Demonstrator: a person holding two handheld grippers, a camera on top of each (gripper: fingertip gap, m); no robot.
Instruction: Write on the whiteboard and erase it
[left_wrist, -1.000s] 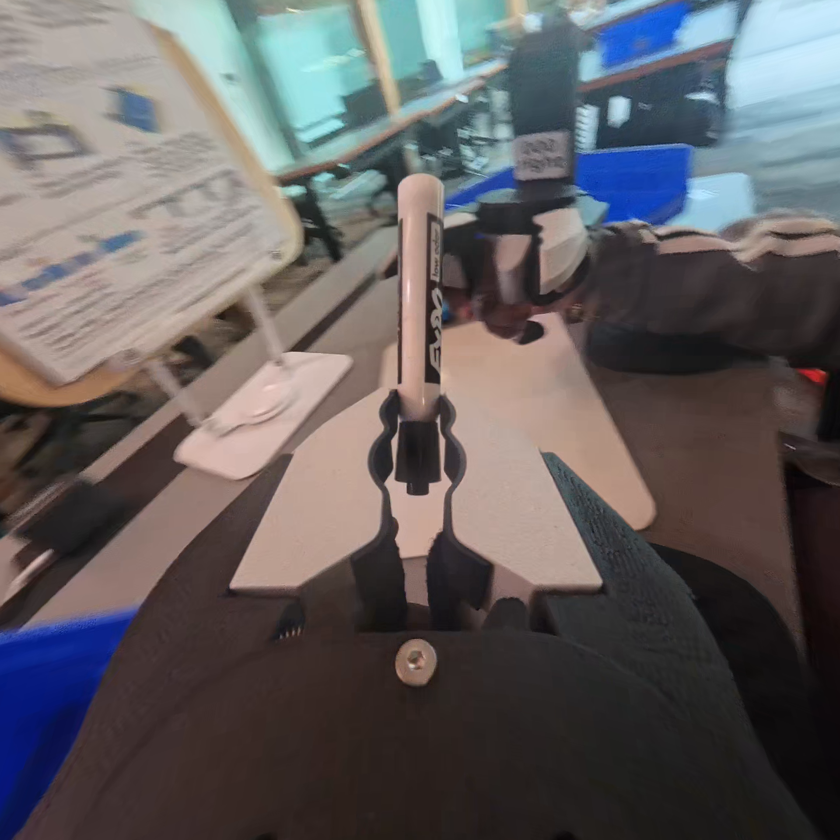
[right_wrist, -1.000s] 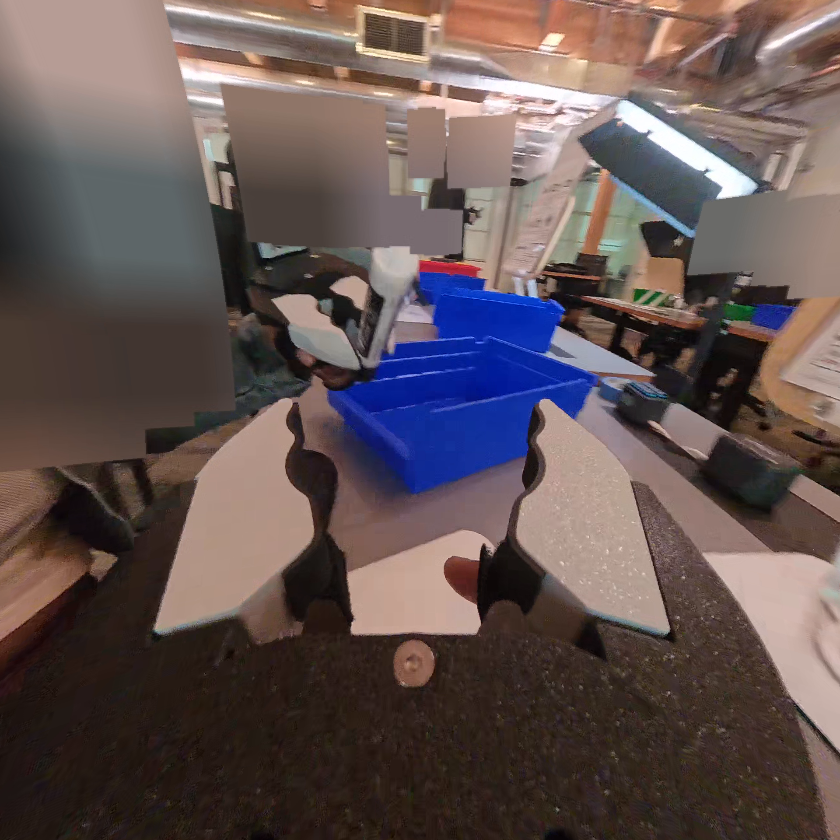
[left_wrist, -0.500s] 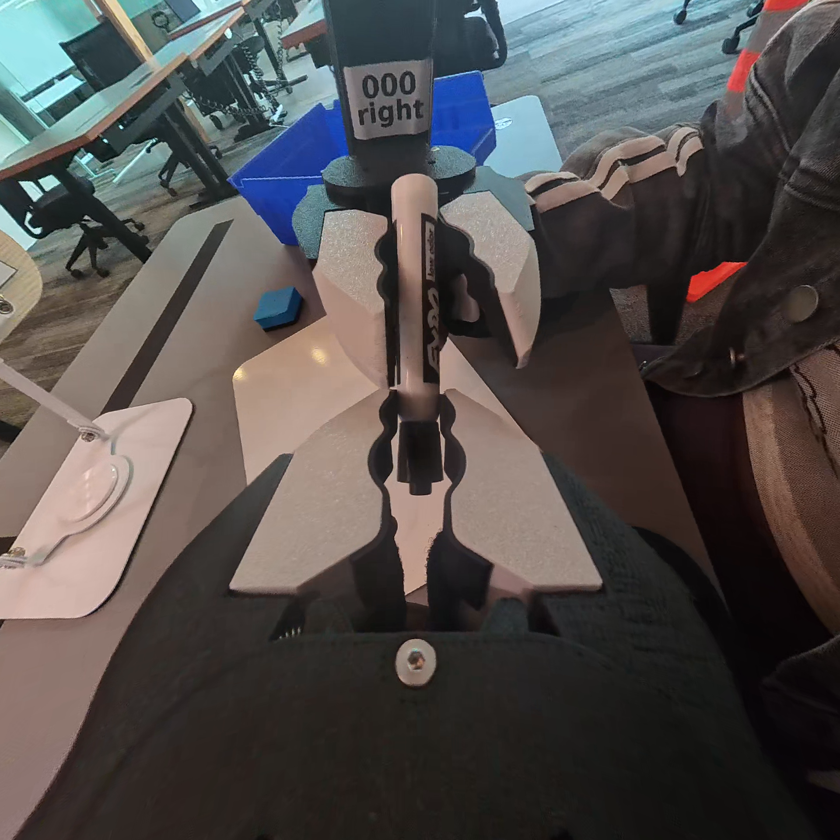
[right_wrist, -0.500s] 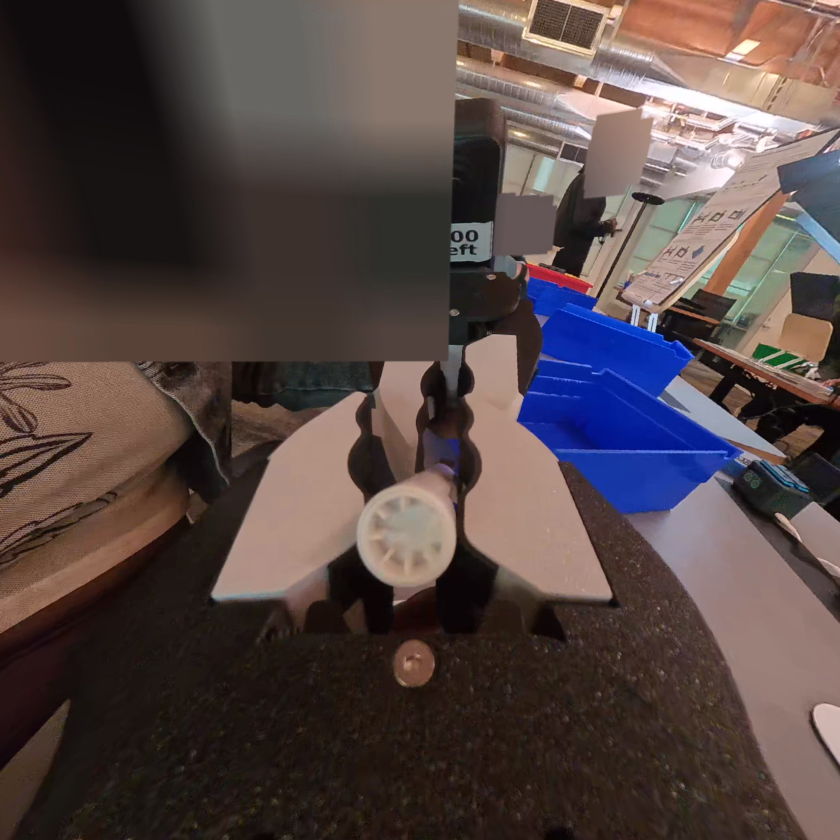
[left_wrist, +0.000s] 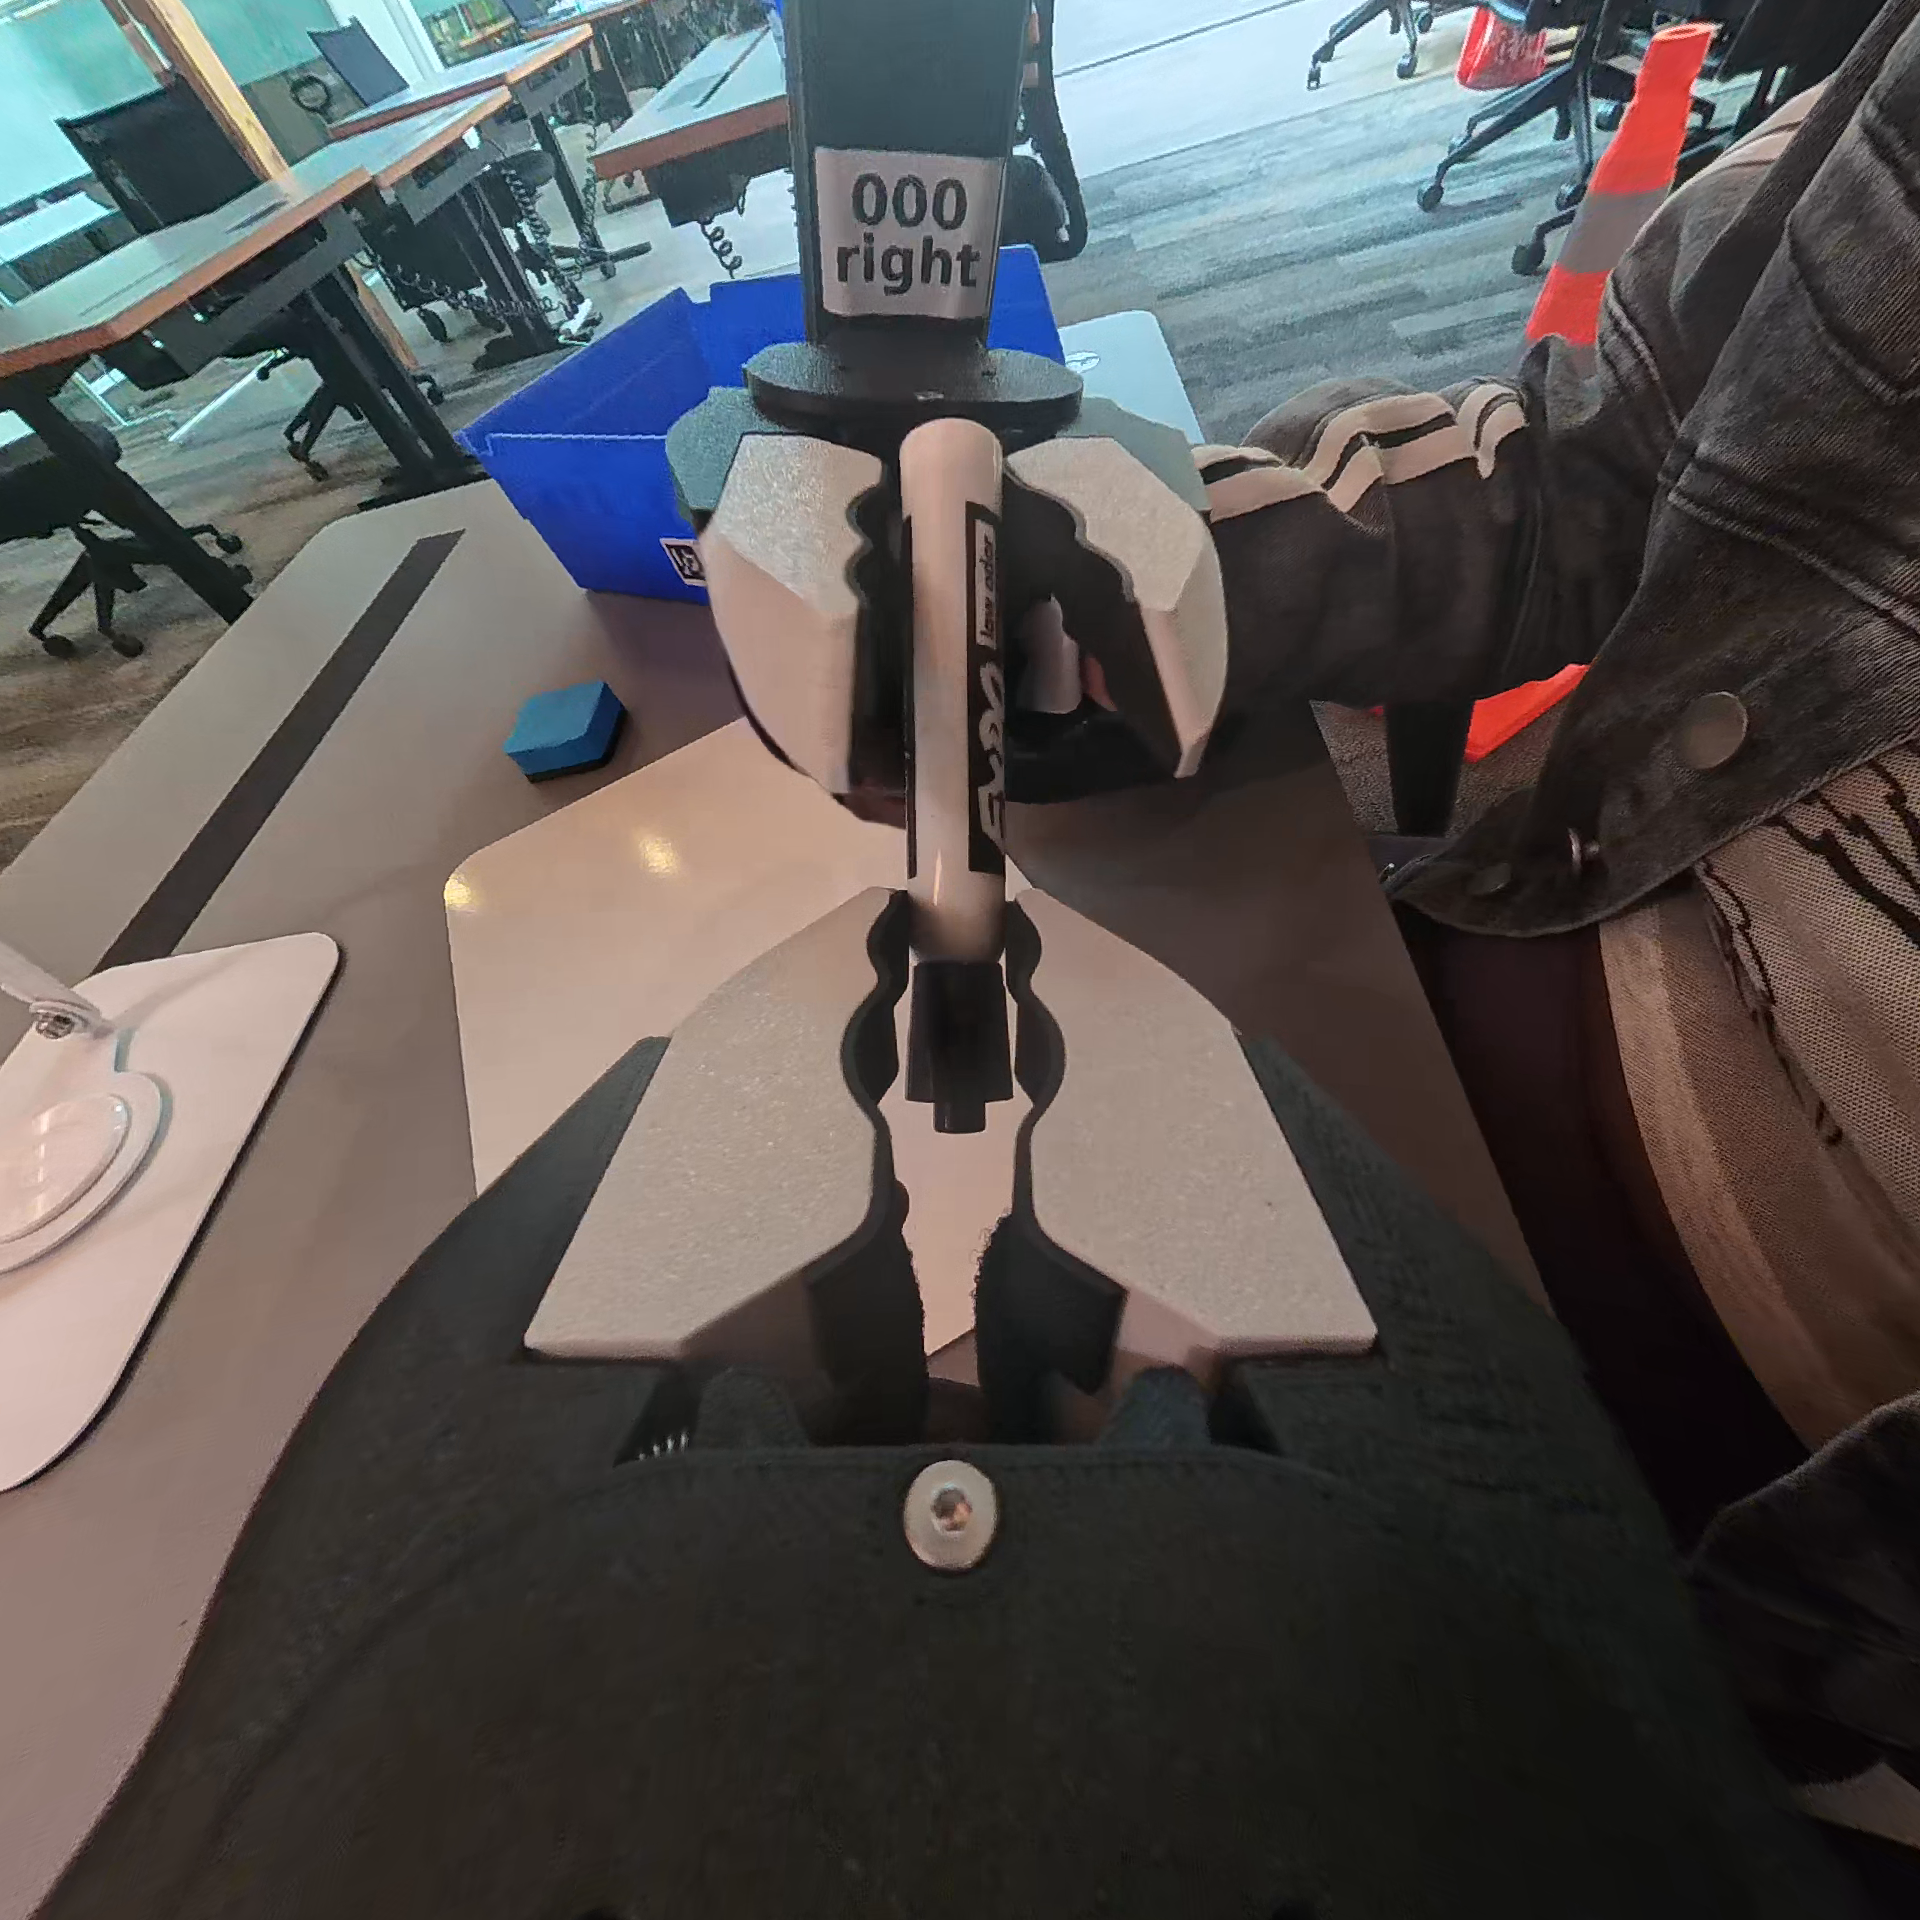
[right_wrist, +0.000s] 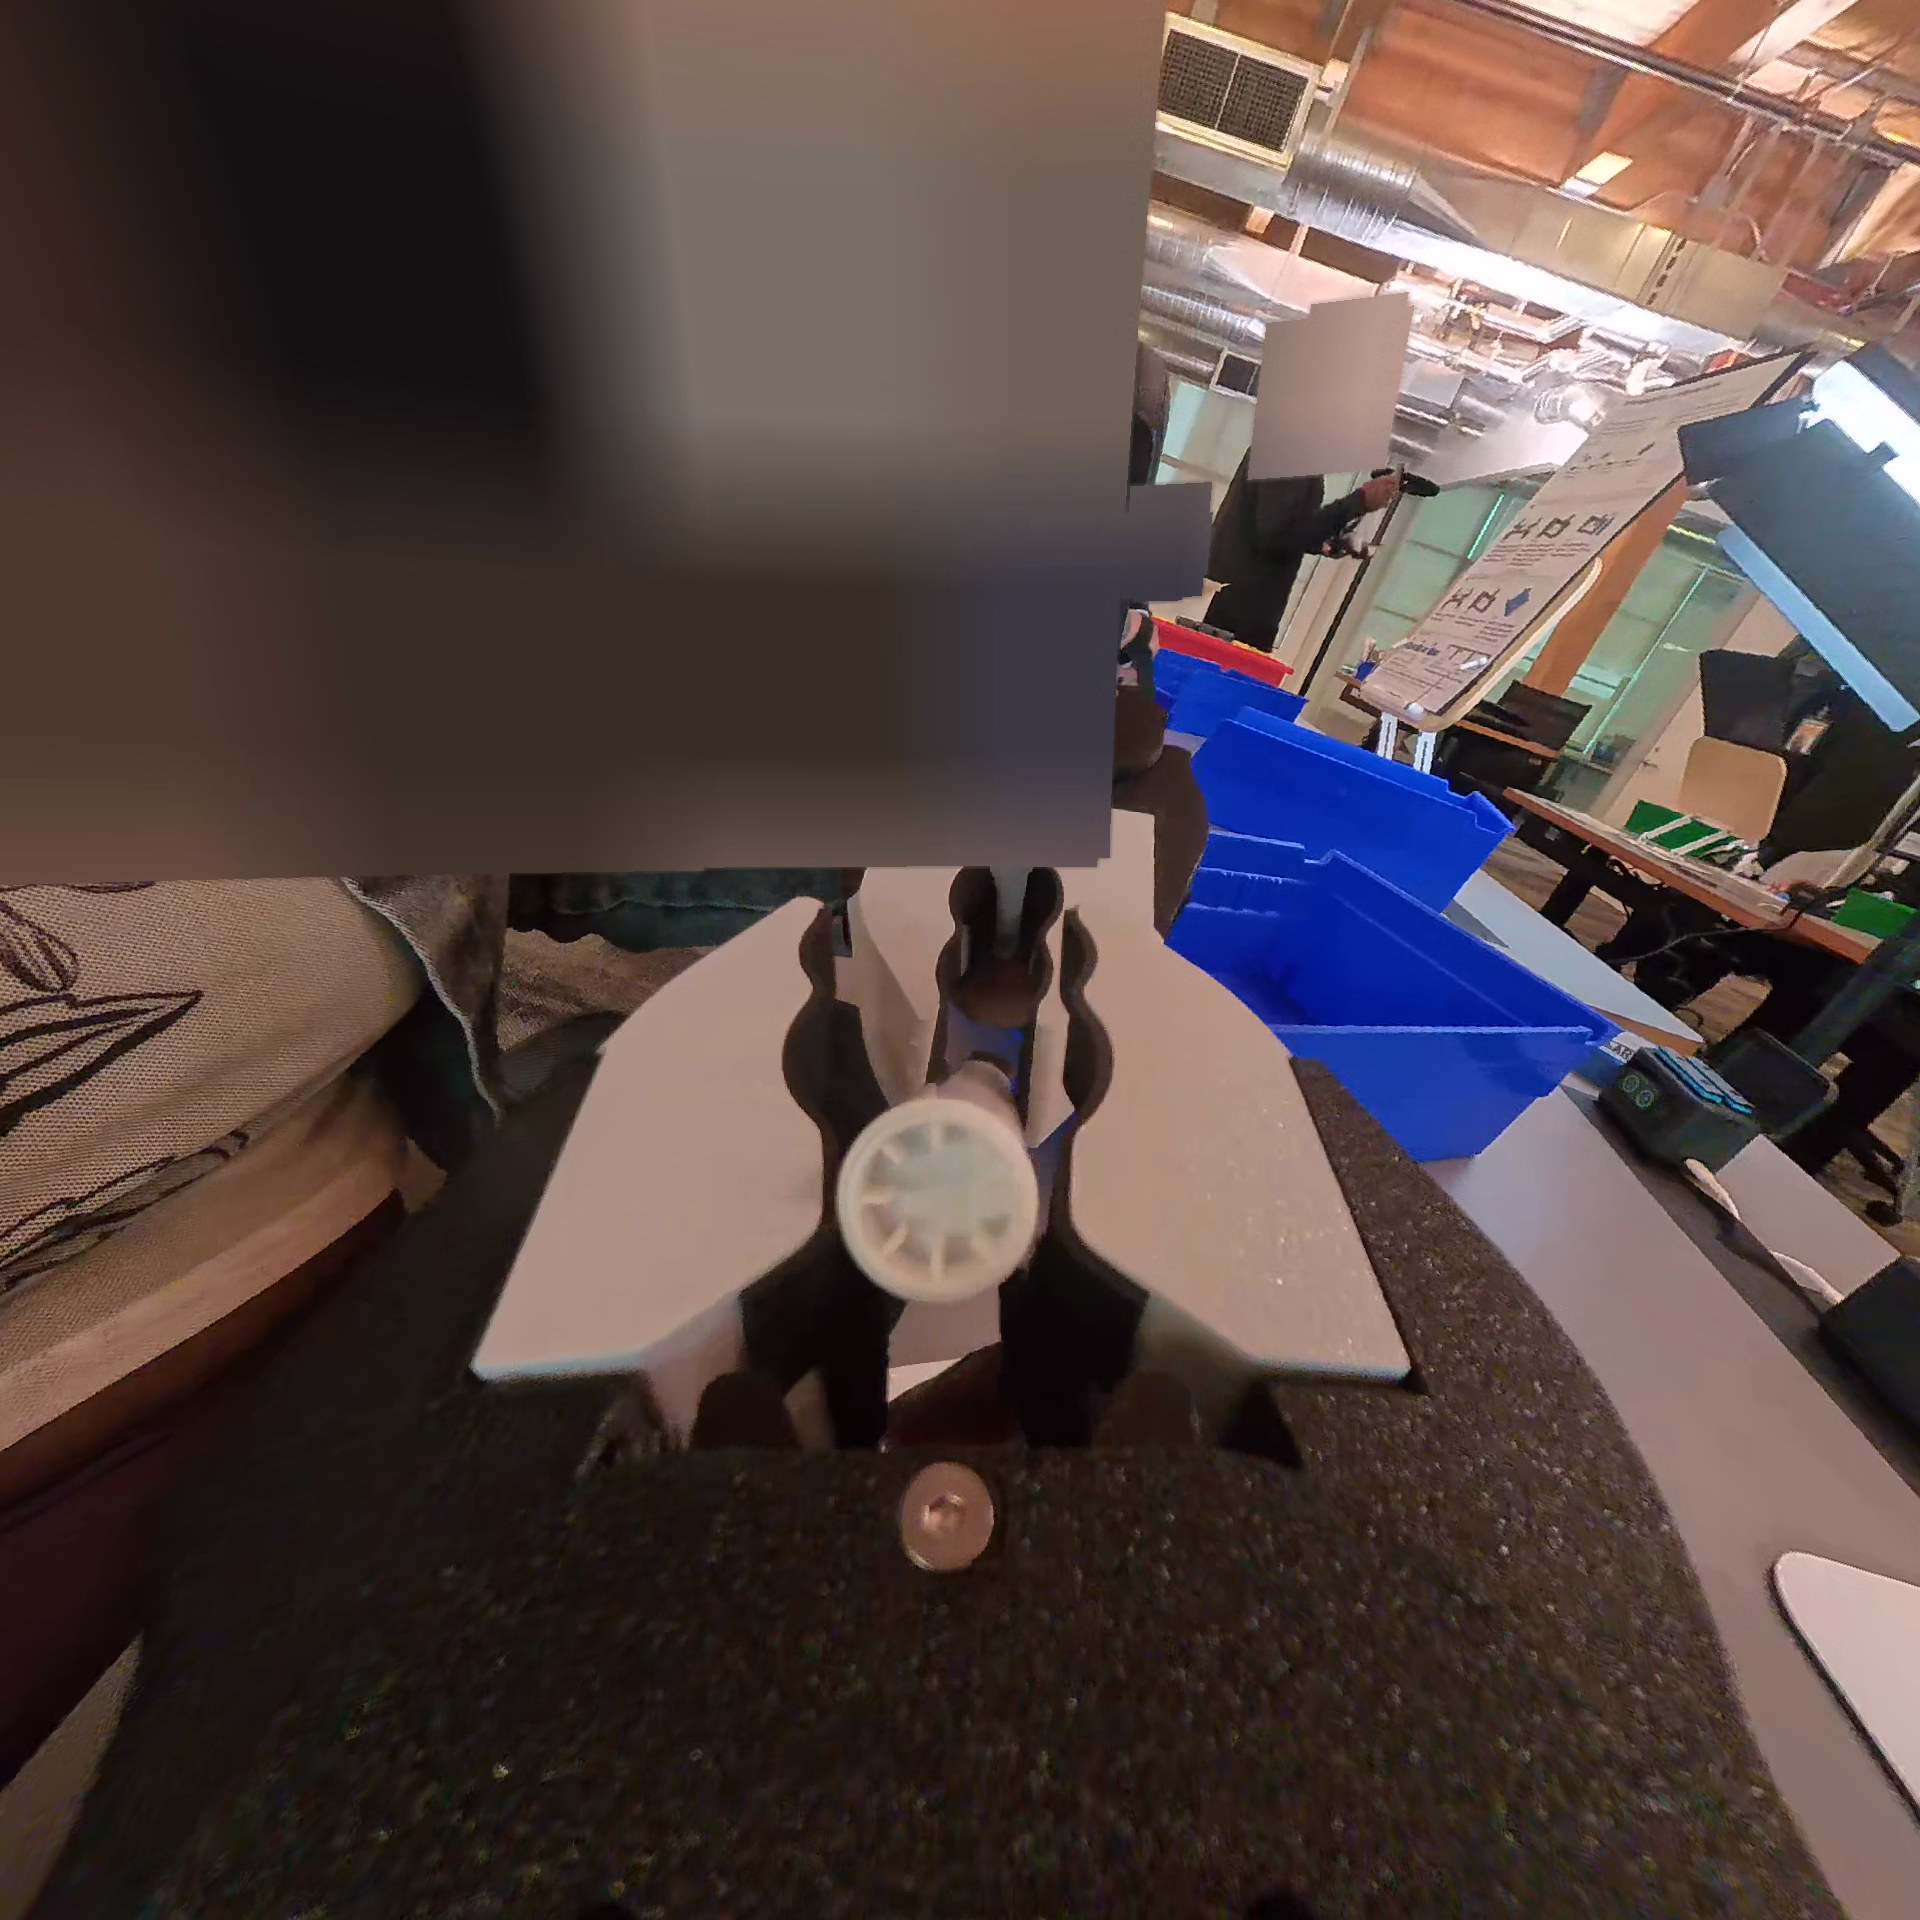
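A white marker with a black cap runs between my two grippers above the table. My left gripper is shut on the cap end. My right gripper faces it, with its pads closed on the white barrel. In the right wrist view the marker's round butt end sits between my right gripper's fingers. The whiteboard lies flat on the table under the grippers. A blue eraser lies on the table just past the board's far left corner.
A blue bin stands behind the eraser, and more blue bins show in the right wrist view. A white stand base lies at the left. The person's sleeve and body fill the right side. An orange cone stands on the floor. Some 4 cm of space lies between my two pairs of fingers.
A second ago my right gripper was open and apart from the marker. It has since come in over the barrel and closed on it. My left gripper keeps its hold on the cap end.
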